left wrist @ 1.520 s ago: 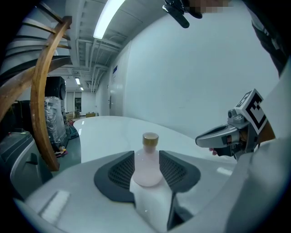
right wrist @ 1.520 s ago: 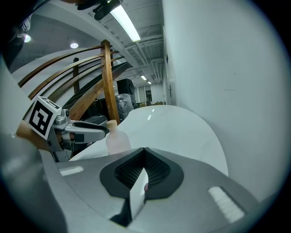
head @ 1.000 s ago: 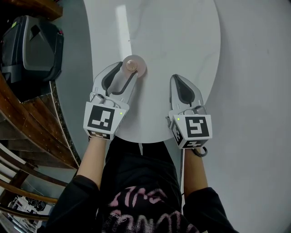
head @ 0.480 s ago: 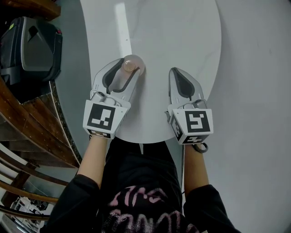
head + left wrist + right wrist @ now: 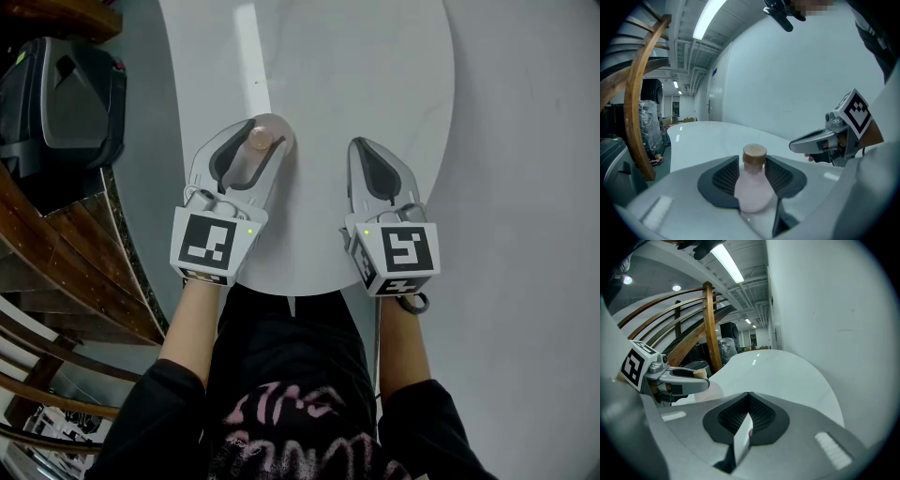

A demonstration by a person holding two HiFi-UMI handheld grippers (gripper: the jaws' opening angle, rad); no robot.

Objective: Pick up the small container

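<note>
Left claw [image 5: 258, 148] gripping the small pale-pink plastic container with tan cap [image 5: 753, 185], pads pinching its body, holding it upright for lifting | container sitting between those jaws over the round white tabletop [image 5: 356, 66] | right claw [image 5: 749, 397] idling alongside, jaws together, carrying nothing

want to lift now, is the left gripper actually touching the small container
Touching. The left gripper view shows the left gripper's two dark pads pressed against both sides of the small container, with no gap at either side.
</note>
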